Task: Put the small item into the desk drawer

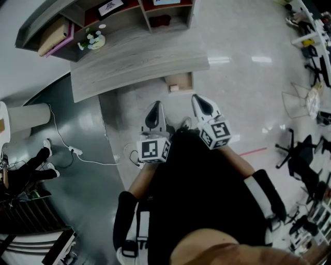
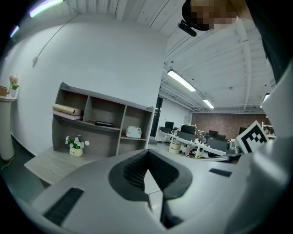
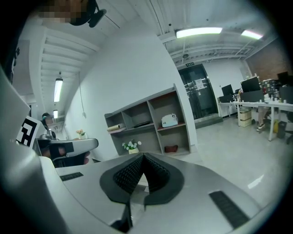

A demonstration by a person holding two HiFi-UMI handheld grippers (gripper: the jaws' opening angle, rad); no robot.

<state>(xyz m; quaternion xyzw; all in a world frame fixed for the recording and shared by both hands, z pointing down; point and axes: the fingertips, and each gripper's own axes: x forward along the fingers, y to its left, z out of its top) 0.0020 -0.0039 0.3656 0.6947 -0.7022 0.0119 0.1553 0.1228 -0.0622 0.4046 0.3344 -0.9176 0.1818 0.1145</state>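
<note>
Desk (image 1: pixel 139 62) ahead; left gripper (image 1: pixel 155 109) and right gripper (image 1: pixel 200 102) closed.

- Shelf unit (image 1: pixel 129 15), head view, 12 o'clock: upper part cut off by the top edge; the framed cards on it are too small to read.
- Drawer (image 1: pixel 179 81): only its front portion shows; the rest is hidden under the desk (image 1: pixel 134 62).
- Small item (image 1: pixel 174 88), in the drawer's 7 o'clock corner: pale, too small to identify.
- Hands holding the left gripper (image 1: pixel 156 105) and right gripper (image 1: pixel 197 98): hidden behind the marker cubes.
- Second person (image 1: pixel 26 171), 9 o'clock: cut off by the left edge; only legs and shoes show.
- Office chairs (image 1: pixel 297 155), 3 o'clock: partly cut off.
- White box (image 2: pixel 133 131) on a shelf, left gripper view: kind cannot be told.
- Dark red thing (image 3: pixel 170 148) on the bottom shelf, right gripper view: too small to identify.
</note>
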